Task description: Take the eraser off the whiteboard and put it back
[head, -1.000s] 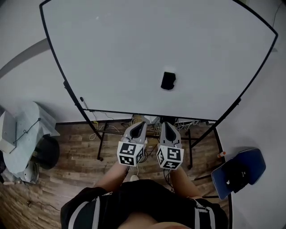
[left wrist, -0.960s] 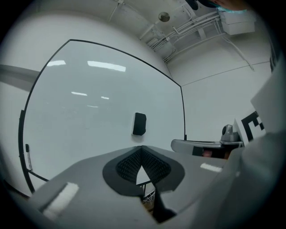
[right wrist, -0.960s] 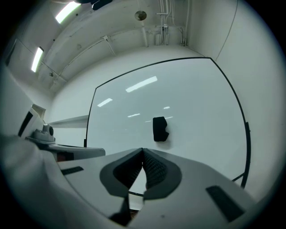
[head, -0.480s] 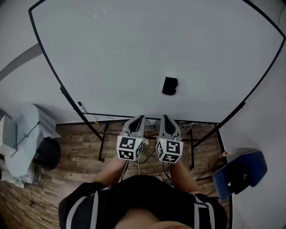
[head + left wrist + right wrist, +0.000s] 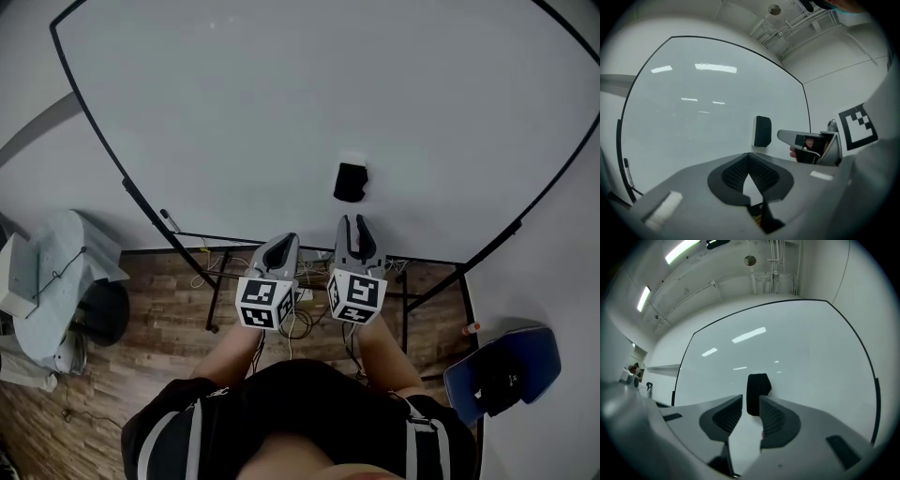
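Where the eraser sits, head view: eraser (image 5: 350,182) right of centre, upright and flat on the whiteboard (image 5: 234,122).
Right gripper, head view: right gripper (image 5: 353,223) just below the eraser, not touching it.
Left gripper, head view: left gripper (image 5: 284,242) lower left of the eraser, apart from it.
Left gripper view, jaws: pads meet at the tip with nothing between; eraser (image 5: 762,131) mid-frame on the board beyond.
Right gripper view, jaws: slightly parted, have just been opening; eraser (image 5: 758,383) lined up over the gap but beyond the pads, unpressed.
Handling, judged: probably light, with a stiff body and a soft wiping face, likely clinging to the board.
Hold, judged: across the two long side edges at mid-height; jaws probably need to part wider.
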`<state>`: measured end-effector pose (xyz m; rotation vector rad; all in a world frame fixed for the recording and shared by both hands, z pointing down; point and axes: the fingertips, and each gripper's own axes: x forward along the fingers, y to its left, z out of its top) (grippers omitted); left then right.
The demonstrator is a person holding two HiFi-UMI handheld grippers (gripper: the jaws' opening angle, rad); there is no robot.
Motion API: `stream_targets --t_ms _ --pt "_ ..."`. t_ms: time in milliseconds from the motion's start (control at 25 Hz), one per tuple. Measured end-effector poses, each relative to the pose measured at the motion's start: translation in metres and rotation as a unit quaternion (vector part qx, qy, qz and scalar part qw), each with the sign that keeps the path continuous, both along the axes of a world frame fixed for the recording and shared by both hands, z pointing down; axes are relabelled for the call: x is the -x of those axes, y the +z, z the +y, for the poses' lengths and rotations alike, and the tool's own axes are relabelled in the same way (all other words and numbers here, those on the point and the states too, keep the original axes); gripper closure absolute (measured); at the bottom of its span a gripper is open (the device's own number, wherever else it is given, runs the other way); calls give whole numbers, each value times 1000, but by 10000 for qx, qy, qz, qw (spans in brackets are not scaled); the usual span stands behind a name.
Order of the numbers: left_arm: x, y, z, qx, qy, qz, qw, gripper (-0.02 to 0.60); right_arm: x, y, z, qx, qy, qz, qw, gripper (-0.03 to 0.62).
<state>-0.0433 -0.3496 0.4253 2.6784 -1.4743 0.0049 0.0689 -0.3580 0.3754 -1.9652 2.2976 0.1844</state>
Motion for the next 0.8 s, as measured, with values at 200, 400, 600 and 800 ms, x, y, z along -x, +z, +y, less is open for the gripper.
stream_targets --t_ms 200,400,600,800 --pt "1 -2 -4 -38 -130 16 9999 572 -8 -10 -28 3 43 74 10000 408" --pt "6 -5 -3 -103 -264 89 9996 572 -6 -11 -50 111 53 184 9998 347" --pt "14 -2 -4 -59 -402 51 9992 572 -4 -8 -69 301 147 225 9992 319" --pt "27 2 -1 6 -572 96 9983 572 -5 -16 -83 370 125 192 9991 319"
